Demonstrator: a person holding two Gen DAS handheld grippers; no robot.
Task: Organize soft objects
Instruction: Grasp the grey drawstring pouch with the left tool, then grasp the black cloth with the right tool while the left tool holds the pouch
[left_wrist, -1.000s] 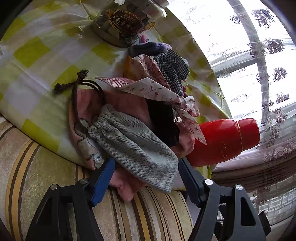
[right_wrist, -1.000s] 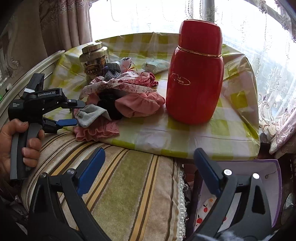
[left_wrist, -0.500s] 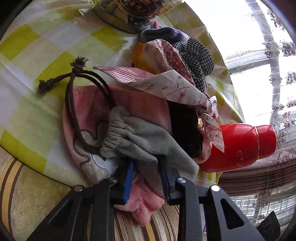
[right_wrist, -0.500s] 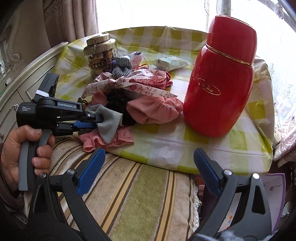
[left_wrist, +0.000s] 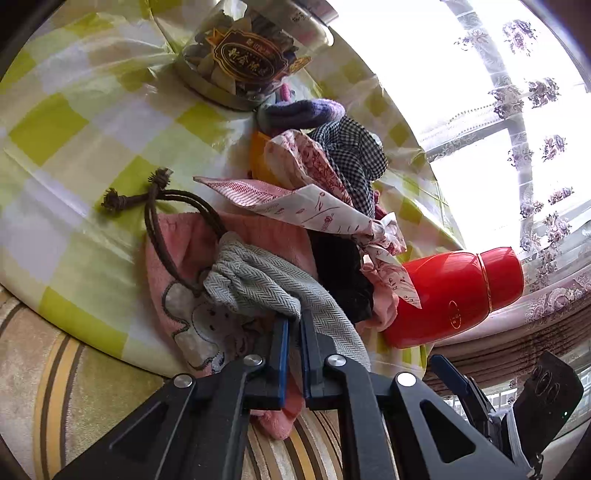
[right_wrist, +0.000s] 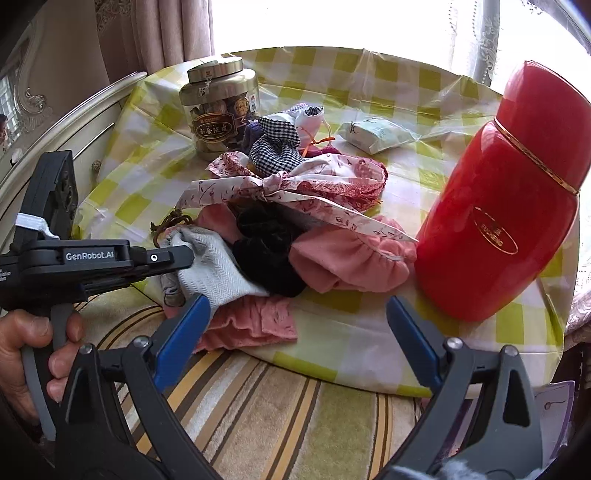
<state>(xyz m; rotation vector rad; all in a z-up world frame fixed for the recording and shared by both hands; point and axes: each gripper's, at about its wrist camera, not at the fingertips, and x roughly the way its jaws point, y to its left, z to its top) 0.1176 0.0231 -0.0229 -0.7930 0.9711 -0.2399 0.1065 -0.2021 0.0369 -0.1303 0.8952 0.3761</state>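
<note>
Having just clamped shut on the grey pouch (left_wrist: 258, 284) at the near edge of the table (left_wrist: 74, 122), left gripper (left_wrist: 291, 328) now ready to lift it off the pink cloth (left_wrist: 184, 240), right gripper (right_wrist: 295, 325) gaping, empty, nearby.

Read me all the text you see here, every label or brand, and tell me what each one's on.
"GenRobot.AI": left gripper, on its body.
"FUSHENG", roughly; small and uncertain: gold oval on the red flask.
Chinese characters on the jar label: too small to read reliably.
Print on the white packet: too blurred.
</note>
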